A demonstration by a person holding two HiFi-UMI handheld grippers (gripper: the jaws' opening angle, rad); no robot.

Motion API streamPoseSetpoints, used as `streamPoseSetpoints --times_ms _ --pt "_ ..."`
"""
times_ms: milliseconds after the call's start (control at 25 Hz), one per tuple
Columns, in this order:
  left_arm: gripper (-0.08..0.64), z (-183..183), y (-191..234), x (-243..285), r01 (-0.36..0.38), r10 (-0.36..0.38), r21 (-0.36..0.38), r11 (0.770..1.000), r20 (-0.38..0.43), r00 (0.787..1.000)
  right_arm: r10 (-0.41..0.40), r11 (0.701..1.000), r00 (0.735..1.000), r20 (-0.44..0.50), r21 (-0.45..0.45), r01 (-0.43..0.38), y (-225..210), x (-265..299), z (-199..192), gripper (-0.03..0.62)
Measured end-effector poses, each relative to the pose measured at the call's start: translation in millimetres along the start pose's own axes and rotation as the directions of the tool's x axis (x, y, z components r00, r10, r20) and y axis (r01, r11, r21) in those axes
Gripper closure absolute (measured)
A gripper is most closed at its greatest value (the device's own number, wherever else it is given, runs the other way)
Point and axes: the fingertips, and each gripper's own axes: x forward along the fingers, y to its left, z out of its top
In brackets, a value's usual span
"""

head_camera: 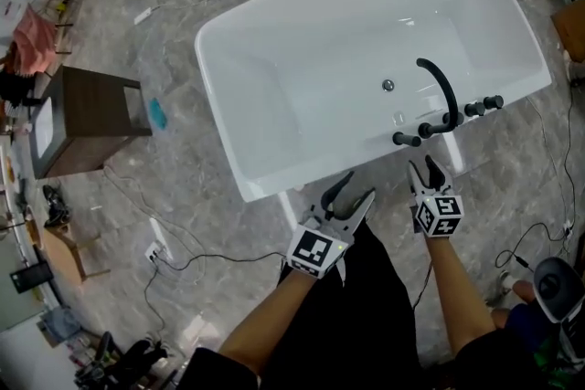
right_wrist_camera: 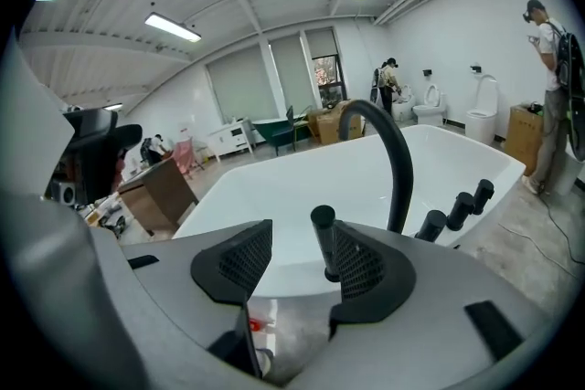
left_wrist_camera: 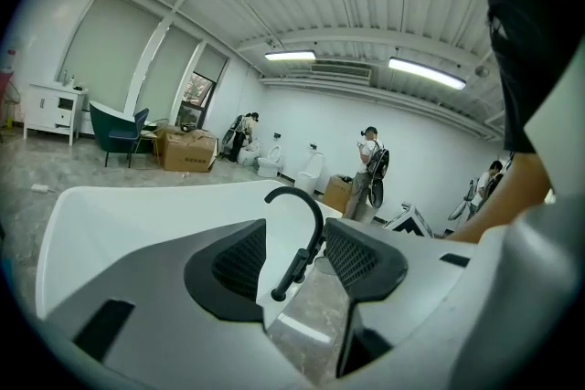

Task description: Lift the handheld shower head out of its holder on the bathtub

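**A:** In the head view, where is the handheld shower head [head_camera: 408, 140]?

**B:** It sits on the near rim of the bathtub [head_camera: 228, 119], just left of the foot of the arched spout [head_camera: 445, 91]. It is a short black stick, and its holder is too small to tell apart. The right tongs [head_camera: 422, 164] hover just short of the rim, below the spout. The left tongs [head_camera: 358, 187] hang further left of the spout. Both gape and carry nothing.

**A:** And the left gripper view?

**B:** The jaws stand apart with nothing against the pads. The shower head [left_wrist_camera: 294, 269] shows through the gap, slanting in front of the spout and well off. That hand looks spare, so it does best to keep away from the spout.

**A:** The right gripper view?

**B:** The jaws are wide and the pads bare. The shower head [right_wrist_camera: 324, 237] rises just left of the spout, closer to the right-hand jaw than to the middle. The knobs [right_wrist_camera: 457, 207] stand to the right of the spout. The person should probably shift the tongs a little right to centre the shaft, then advance until the pads flank it below the cap. After that they should close firmly and draw it out along its own slant, so it neither jams nor knocks the spout.
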Motion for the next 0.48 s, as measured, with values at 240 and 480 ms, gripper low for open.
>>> streamPoseSetpoints --times_ms 240,480 --pt "0.371 -22 10 25 0.01 -0.01 -0.006 1.0 0.004 1.0 -0.004 1.0 0.998 -0.055 -0.016 0.003 -21 49 -45 0.407" --pt "0.373 -53 17 38 0.005 -0.005 -0.047 0.999 0.005 1.0 -0.005 1.0 0.996 -0.085 -0.021 0.004 -33 93 -83 0.407"
